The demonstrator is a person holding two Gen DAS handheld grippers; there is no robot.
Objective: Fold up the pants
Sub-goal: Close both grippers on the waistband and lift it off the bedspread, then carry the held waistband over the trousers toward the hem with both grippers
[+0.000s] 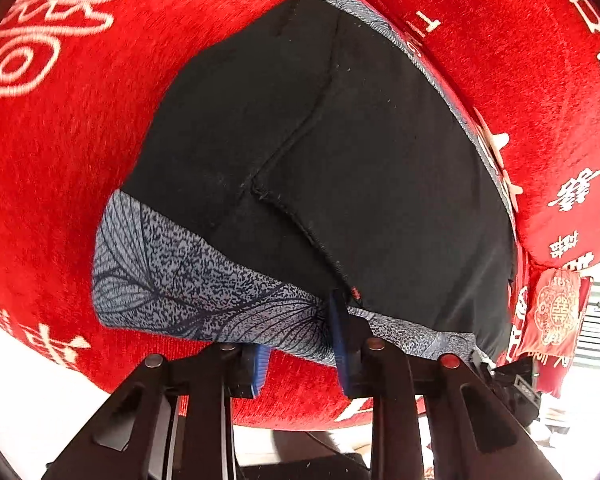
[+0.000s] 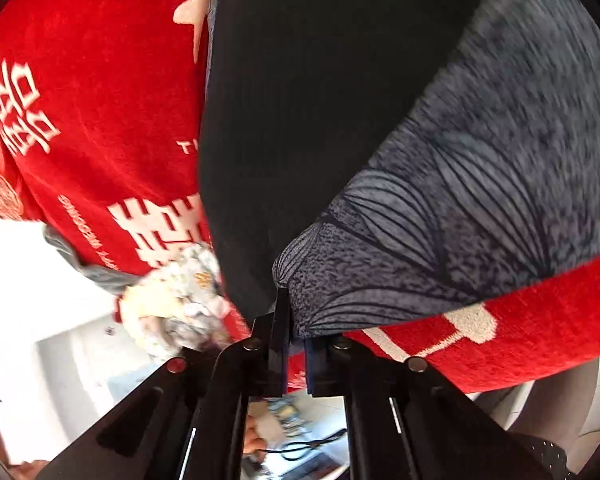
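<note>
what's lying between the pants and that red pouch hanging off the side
In the left wrist view, only the red cloth with white characters lies between the pants and the hanging red pouch; nothing else sits there.

Both wrist views look down closely, sharing pants (image 1: 340,152) on red cloth (image 1: 80,200).
</note>
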